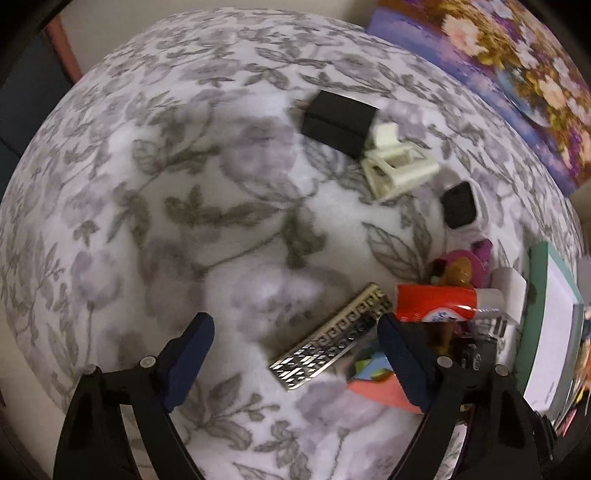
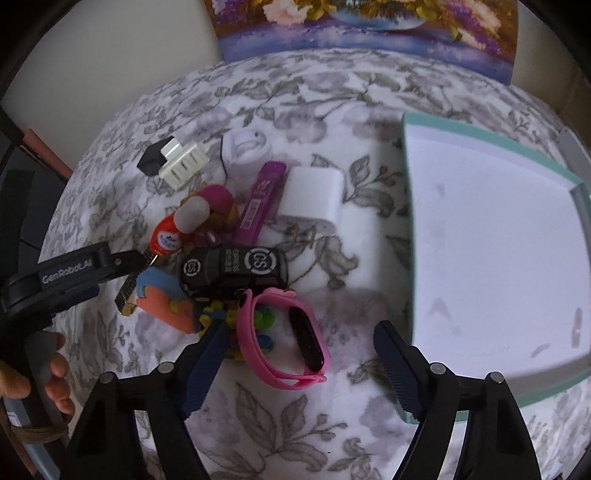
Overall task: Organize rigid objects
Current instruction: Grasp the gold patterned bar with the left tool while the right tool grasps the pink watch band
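Note:
On the flowered cloth, my left gripper (image 1: 295, 354) stands open, pointing down, with a patterned metal bar (image 1: 328, 339) lying between its blue fingers, untouched. A red glue tube (image 1: 436, 302) lies just beyond the right finger. My right gripper (image 2: 303, 365) is open too, straddling a pink wristband (image 2: 288, 339) that lies flat between the fingers. Past the band sits a black toy car (image 2: 232, 269), with the glue tube (image 2: 168, 236), a purple case (image 2: 262, 201) and a white charger (image 2: 314, 201) behind it. A teal-rimmed white box (image 2: 406, 221) lies to the right.
A black box (image 1: 338, 123), a white claw clip (image 1: 399, 166) and a black-faced watch (image 1: 460, 206) lie farther back. Small coloured pieces (image 2: 266, 339) sit under the band. A flower painting (image 2: 369, 29) leans at the rear. A person's hand (image 2: 55, 373) holds the left tool.

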